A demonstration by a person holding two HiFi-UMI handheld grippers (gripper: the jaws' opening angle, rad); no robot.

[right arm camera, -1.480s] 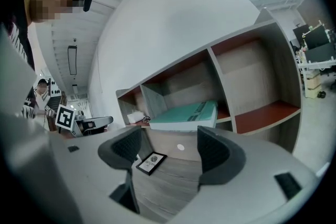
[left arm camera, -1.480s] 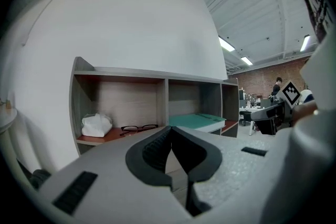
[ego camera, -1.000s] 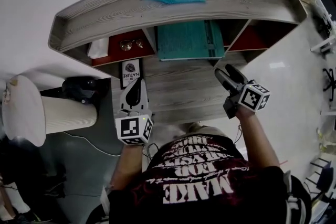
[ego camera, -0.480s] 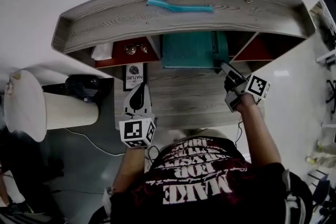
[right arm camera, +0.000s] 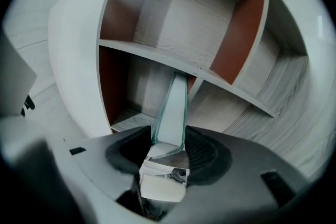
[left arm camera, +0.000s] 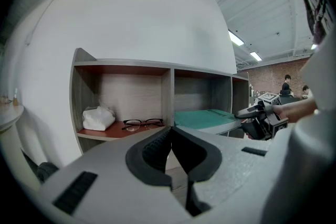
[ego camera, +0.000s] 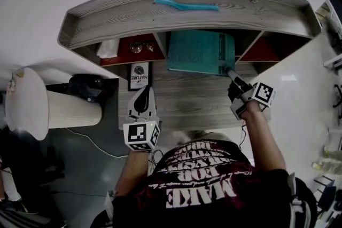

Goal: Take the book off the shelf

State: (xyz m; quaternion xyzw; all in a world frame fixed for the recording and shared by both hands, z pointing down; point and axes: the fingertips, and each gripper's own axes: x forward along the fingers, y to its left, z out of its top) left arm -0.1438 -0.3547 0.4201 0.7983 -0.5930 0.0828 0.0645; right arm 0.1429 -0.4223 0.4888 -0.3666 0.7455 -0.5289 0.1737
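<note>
The jaws of my right gripper (ego camera: 231, 73) have just closed on the book's (ego camera: 199, 52) near right corner. The book lies flat in the shelf's (ego camera: 187, 21) middle bay, so I can slide it out. My left gripper (ego camera: 142, 94) hangs clenched and empty.

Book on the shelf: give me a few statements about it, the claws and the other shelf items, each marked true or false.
1. The glasses lie in the left compartment of the shelf, beside a white wad. True.
2. The right claw is empty. False: its jaws have just been closing, and they pinch the edge of the book.
3. The left claw grips the book. False: it is shut on nothing, short of the shelf.
4. A teal strip lies on top of the shelf. True.
5. The book stands upright. False: it lies flat in the middle compartment.
</note>
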